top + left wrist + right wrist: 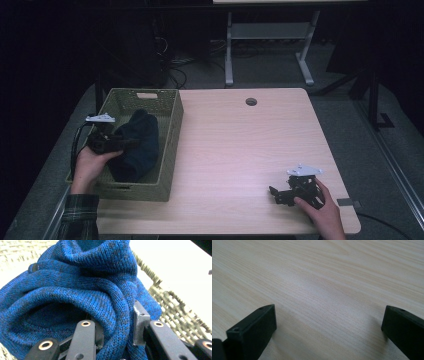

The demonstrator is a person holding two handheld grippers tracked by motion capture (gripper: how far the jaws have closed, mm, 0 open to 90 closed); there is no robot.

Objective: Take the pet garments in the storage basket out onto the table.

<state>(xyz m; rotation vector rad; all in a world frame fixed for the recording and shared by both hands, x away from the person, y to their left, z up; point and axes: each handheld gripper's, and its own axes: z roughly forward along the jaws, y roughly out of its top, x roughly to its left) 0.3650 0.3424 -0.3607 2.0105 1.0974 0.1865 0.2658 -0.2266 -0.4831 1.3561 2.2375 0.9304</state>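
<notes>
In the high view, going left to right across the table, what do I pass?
Left claw shut on the blue knit garment inside the woven basket → bare wooden table with its round cable hole → right claw, open, near the front right corner.

1. The place looked like an office or lab workroom, dim beyond the lit work area.
2. A light wood-grain bench (240, 150) with a round cable hole (251, 101) was of the office-desk kind.
3. Grey carpet (345, 115) covered the floor around it.
4. Behind it stood the white metal legs of a second desk (270, 45), with loose cables (175, 70) lying on the floor beside dark equipment.
5. A woven storage basket (172, 145) sat on the bench's left side.
</notes>
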